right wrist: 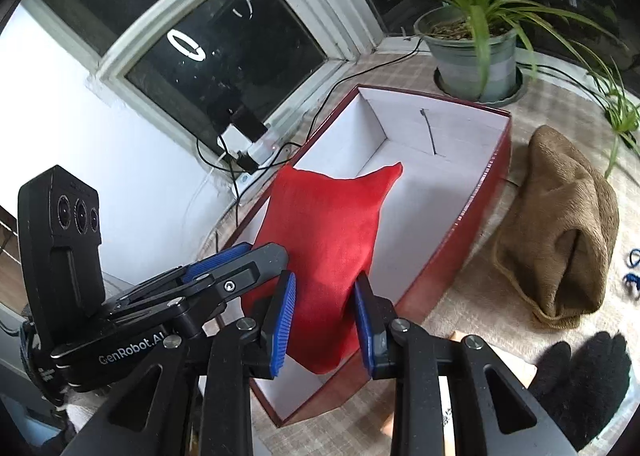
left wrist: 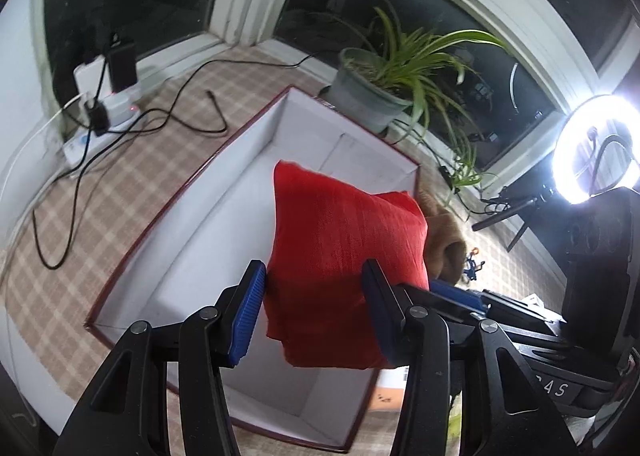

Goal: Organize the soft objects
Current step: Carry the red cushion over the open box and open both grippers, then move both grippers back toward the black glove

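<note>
A red cushion (left wrist: 344, 252) hangs over the open dark-red box with a white inside (left wrist: 224, 216). Both grippers hold it. My left gripper (left wrist: 316, 304) is shut on its lower part, its blue pads pressing each side. My right gripper (right wrist: 324, 320) is shut on the cushion (right wrist: 328, 248) at its near end, and the left gripper's fingers (right wrist: 240, 260) reach in from the left in that view. The box (right wrist: 476, 208) lies below, with nothing else inside it. A brown cushion (right wrist: 560, 228) lies on the cloth right of the box, partly seen behind the red one in the left wrist view (left wrist: 444, 244).
A potted spider plant (right wrist: 476, 44) stands behind the box by the window. A power strip with chargers and black cables (left wrist: 104, 104) lies at the left. A ring light (left wrist: 596, 148) glows at the right. A black fuzzy item (right wrist: 580, 372) and small blue objects (right wrist: 632, 280) lie at the right.
</note>
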A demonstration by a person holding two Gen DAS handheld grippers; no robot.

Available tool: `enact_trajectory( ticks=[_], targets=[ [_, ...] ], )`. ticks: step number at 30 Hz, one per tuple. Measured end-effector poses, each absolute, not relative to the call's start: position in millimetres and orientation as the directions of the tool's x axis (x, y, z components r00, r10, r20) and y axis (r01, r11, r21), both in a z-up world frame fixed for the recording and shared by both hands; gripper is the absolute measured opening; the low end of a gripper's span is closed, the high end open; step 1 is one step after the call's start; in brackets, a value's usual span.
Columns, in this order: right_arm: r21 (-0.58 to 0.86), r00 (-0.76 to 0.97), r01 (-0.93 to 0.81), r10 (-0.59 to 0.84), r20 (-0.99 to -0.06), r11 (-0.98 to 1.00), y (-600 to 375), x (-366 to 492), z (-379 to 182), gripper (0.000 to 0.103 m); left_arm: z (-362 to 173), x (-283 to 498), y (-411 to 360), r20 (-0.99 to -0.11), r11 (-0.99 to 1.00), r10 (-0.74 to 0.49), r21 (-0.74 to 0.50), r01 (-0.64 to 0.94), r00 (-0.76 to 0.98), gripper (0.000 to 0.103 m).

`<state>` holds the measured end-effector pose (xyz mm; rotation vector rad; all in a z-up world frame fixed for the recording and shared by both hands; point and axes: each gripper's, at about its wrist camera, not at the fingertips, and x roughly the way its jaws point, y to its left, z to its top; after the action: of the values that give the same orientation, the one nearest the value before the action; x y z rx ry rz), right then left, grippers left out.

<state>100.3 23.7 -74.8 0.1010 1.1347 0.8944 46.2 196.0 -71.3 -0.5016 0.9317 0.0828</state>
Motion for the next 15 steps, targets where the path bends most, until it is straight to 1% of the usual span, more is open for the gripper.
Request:
enact_trajectory(
  ticks=[1, 3, 4, 5, 9, 12, 15],
  targets=[
    [0.484, 0.132, -0.569, 0.655, -0.744, 0.664, 25, 100, -75, 0.028, -72, 45, 199, -0.788, 0.881, -0.138, -0.375, -0.289, 0.600, 0.047],
    [0.469, 0.150, -0.573, 0.648, -0.747, 0.673, 26, 100, -72, 0.038, -73, 41, 206, -0.794, 0.880, -0.106, -0.355, -0.316, 0.598, 0.048],
    [0.463, 0.159, -0.573, 0.646, -0.746, 0.676, 24, 100, -70, 0.049, -72, 39, 209, -0.798, 0.880, -0.087, -0.342, -0.330, 0.596, 0.049],
    [0.452, 0.177, -0.574, 0.642, -0.746, 0.683, 22, 100, -67, 0.056, -72, 37, 211, -0.799, 0.879, -0.079, -0.338, -0.335, 0.596, 0.050],
    [0.389, 0.241, -0.587, 0.612, -0.753, 0.710, 9, 96, -57, 0.056, -69, 29, 211, -0.803, 0.891, -0.045, -0.302, -0.340, 0.594, 0.050],
    [0.360, 0.279, -0.573, 0.588, -0.759, 0.736, -13, 95, -53, 0.057, -65, 22, 202, -0.800, 0.910, -0.027, -0.269, -0.317, 0.599, 0.051],
    [0.301, 0.345, -0.559, 0.547, -0.763, 0.773, -42, 91, -46, 0.057, -60, 13, 188, -0.792, 0.926, -0.016, -0.242, -0.289, 0.610, 0.051]
  ],
)
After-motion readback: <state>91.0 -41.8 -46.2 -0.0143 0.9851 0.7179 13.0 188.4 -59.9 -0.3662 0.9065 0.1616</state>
